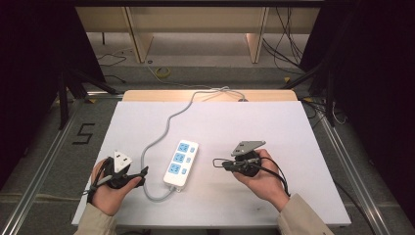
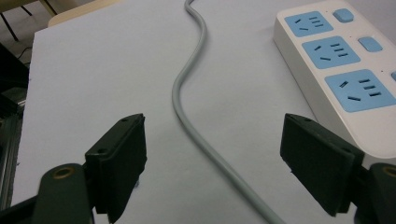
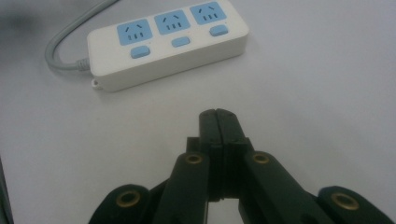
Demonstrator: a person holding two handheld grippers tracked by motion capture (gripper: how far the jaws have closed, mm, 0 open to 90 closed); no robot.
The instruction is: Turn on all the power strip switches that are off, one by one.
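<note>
On the white table (image 1: 293,147): one white power strip (image 1: 181,164) with three blue sockets and blue switches, lying near the middle, lengthwise away from me. Its grey cable (image 1: 161,134) leaves the near end, loops round and runs up the strip's left side to the far table edge. My left gripper (image 1: 139,174), held low at the strip's left, jaws spread wide with nothing between them; the cable passes across the table beyond the gap in the left gripper view. My right gripper (image 1: 218,162), held to the strip's right and apart from it, jaws pressed together, pads touching, nothing held.
</note>
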